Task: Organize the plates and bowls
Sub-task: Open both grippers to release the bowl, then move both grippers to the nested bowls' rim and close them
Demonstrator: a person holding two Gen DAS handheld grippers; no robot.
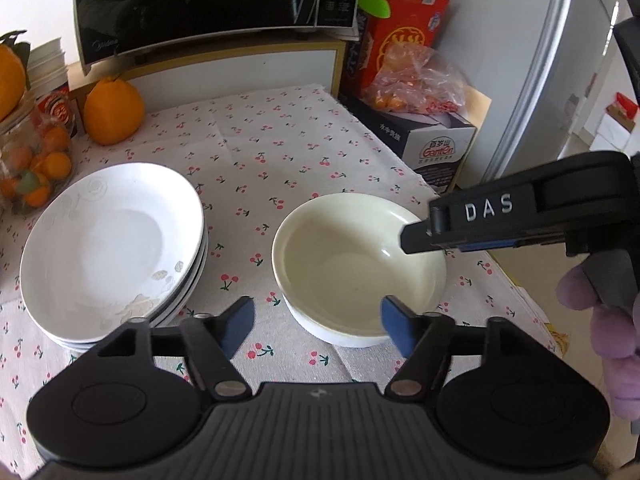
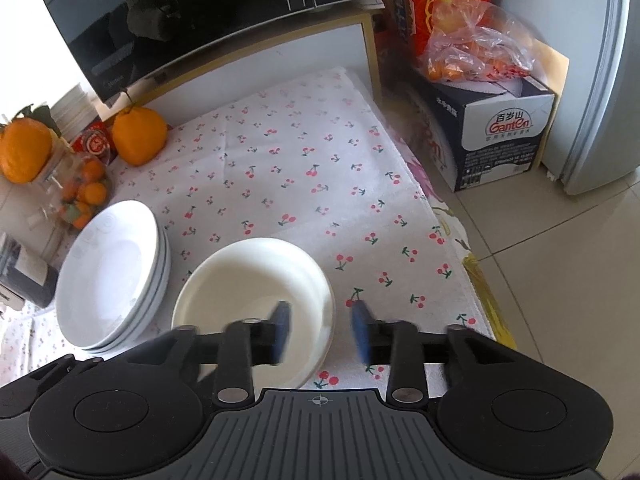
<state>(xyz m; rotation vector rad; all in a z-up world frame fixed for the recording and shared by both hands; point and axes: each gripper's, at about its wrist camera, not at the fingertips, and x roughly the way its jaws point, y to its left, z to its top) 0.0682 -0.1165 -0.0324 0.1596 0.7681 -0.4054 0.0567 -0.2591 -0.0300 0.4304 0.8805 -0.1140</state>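
A cream bowl (image 1: pixel 352 256) stands on the cherry-print cloth, and it seems to sit inside a second white bowl. To its left is a stack of white plates (image 1: pixel 112 248). My left gripper (image 1: pixel 318 324) is open at the bowl's near rim, one pad over the rim and the other outside to the left, neither pressing. My right gripper (image 1: pixel 412 240) reaches in over the bowl's right rim. In the right wrist view, the right gripper (image 2: pixel 320 330) is open and straddles the rim of the bowl (image 2: pixel 240 288), with a gap at both pads. The plates (image 2: pixel 108 272) lie left of it.
A microwave (image 1: pixel 200 0) sits on a low cabinet at the back. An orange (image 1: pixel 114 110) and a jar of small oranges (image 1: pixel 36 168) stand at the left. Boxes and a bag of fruit (image 2: pixel 476 52) sit beside a fridge (image 2: pixel 600 80) on the right. The table edge (image 2: pixel 472 264) drops to tiled floor.
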